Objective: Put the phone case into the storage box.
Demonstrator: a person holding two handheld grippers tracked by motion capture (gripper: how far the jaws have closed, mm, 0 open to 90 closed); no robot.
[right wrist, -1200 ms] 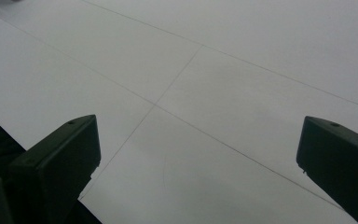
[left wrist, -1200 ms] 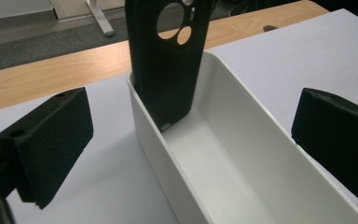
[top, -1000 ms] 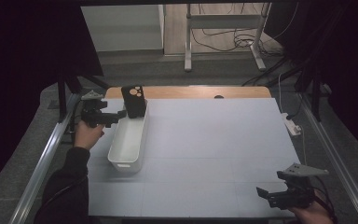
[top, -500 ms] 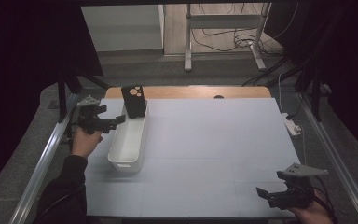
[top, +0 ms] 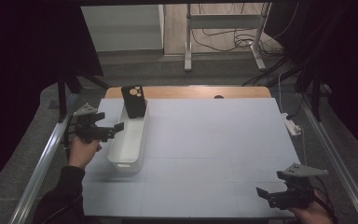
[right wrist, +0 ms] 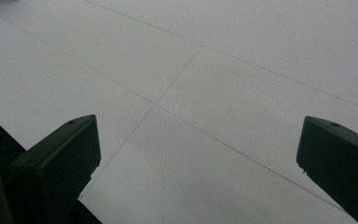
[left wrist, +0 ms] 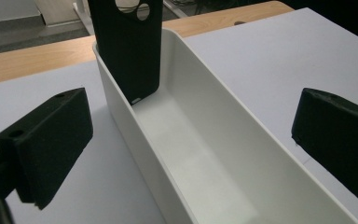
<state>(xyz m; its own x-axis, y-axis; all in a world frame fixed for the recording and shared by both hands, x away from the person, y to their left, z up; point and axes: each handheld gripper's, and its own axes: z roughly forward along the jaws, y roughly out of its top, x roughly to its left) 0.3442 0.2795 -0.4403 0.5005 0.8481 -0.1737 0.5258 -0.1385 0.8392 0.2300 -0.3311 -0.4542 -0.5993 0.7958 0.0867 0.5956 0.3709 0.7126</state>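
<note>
High view: white bin (top: 129, 140) sits on the left part of the desk (top: 214, 140), long axis running near to far. Black phone case (top: 134, 101) stands upright in the bin's far end, leaning on the far wall, camera cutouts at the top. Left hand-held gripper (top: 116, 127) hangs just left of the bin at about mid-length, jaws spread, tips at the bin's left rim, nothing between them. The hand (top: 81, 149) holding it comes in from the near left, dark sleeve (top: 58, 196) below it. Right hand-held gripper (top: 263, 192) is at the near right corner of the desk, well apart from the bin, pointing left, low over the surface. Left gripper view: jaws wide apart and empty, one on each side of the frame; bin (left wrist: 205, 140) runs away between them, its inside bare along the near stretch; case (left wrist: 126, 46) stands in the far end with its bottom edge on the bin floor; wooden strip (left wrist: 28, 60) of the desk past it. Right gripper view: jaws spread wide, nothing held; bare white desk sheet (right wrist: 205, 93) with thin seam lines crossing it.
</note>
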